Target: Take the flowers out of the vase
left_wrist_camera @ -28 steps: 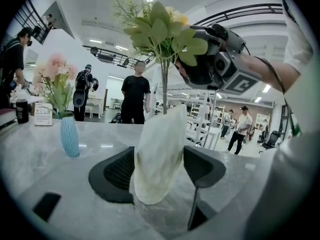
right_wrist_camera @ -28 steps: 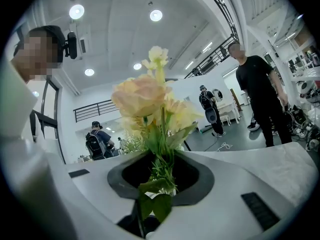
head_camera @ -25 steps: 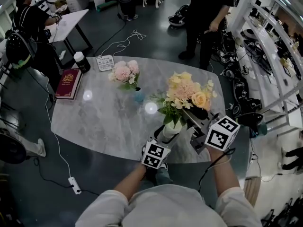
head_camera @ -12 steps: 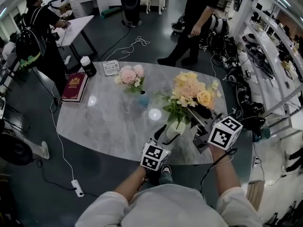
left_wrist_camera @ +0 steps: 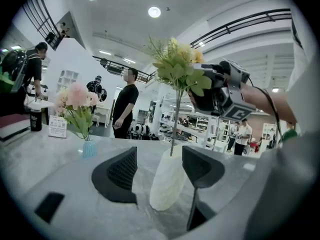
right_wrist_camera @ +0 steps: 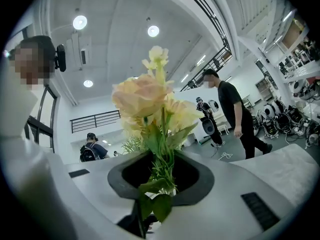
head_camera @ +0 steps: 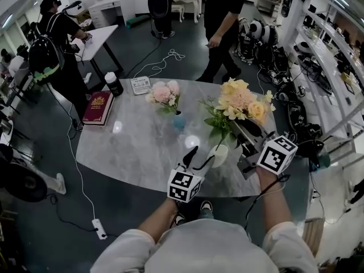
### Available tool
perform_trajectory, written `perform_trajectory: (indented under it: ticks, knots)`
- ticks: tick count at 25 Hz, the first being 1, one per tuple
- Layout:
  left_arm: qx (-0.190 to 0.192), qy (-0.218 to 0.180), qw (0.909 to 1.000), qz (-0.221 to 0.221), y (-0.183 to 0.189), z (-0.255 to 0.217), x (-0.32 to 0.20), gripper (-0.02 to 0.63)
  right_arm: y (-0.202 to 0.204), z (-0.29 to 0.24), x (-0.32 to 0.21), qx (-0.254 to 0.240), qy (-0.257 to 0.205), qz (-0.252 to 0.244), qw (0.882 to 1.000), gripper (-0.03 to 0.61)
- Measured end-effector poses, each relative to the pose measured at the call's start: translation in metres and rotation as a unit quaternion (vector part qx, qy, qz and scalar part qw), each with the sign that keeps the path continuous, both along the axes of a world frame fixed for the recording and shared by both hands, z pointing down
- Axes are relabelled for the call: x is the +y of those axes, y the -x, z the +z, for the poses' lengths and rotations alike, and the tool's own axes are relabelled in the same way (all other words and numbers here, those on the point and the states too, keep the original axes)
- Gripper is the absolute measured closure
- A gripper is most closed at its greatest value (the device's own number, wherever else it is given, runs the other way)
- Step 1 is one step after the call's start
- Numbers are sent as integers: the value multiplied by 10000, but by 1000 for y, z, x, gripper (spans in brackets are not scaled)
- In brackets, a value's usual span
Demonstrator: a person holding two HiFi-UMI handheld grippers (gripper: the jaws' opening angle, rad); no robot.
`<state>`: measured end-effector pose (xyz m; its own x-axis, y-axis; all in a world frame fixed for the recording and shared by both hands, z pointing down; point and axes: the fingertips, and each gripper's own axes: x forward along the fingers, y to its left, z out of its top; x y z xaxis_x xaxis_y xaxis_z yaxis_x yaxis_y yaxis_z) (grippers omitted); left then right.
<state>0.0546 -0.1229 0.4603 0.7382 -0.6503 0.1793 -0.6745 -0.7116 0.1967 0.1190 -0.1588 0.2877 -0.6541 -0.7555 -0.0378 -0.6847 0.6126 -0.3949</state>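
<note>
Lower centre: one left gripper (head_camera: 199,158), jaws wide and just drawn in a shade. It holds nothing and has backed off the vase it bracketed a second ago.

Lower right: one right gripper (right_wrist_camera: 161,181), clamped on the flower stems.

Centre right: one white vase (head_camera: 218,155) on the table (head_camera: 136,152). One yellow bunch of flowers (head_camera: 243,102) sits higher than before, with a stem still entering the vase mouth, so removal looks partly done.

Beyond: one pink bunch (head_camera: 164,94) in one blue vase (head_camera: 179,121), one card (head_camera: 140,85), one red book (head_camera: 98,107) and one dark canister (head_camera: 114,84).
</note>
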Motion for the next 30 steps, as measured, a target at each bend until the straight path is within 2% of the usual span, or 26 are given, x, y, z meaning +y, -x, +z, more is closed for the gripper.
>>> perform_trajectory:
  ticks: [8, 18, 26, 30]
  knots:
    - [-123, -13, 9989, -462, 33, -18, -22, 415, -4, -19, -3, -157, -151, 137, 9997, 479]
    - [-83, -76, 9971, -750, 37, -46, -36, 556, -22, -39, -9, -285, -246, 333, 9987, 479]
    - [62, -174, 9957, -911, 36, -67, -53, 586, -38, -63, -10, -394, -495, 479, 9968, 479]
    - [137, -201, 9950, -967, 28, -81, -58, 589, -62, -66, -6, -401, -445, 686, 9958, 479]
